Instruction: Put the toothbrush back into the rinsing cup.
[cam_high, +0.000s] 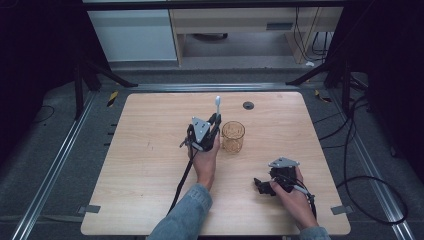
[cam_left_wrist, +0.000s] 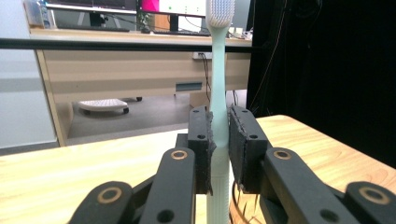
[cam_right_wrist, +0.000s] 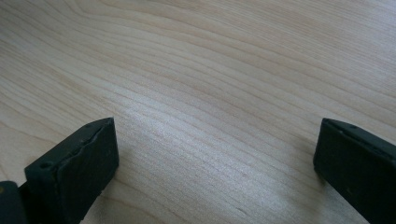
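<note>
Clamping toothbrush (cam_left_wrist: 217, 93), left claw (cam_left_wrist: 219, 140) hides handle.

One wooden table (cam_high: 150, 165) is seen. On it, one amber glass cup (cam_high: 233, 136) is counted near the centre, and one dark round grommet (cam_high: 248, 105) near its far edge. One pale toothbrush (cam_left_wrist: 218, 102) is counted beside the cup. Two grippers are counted: left gripper (cam_high: 214, 122), right gripper (cam_high: 261, 186).
</note>
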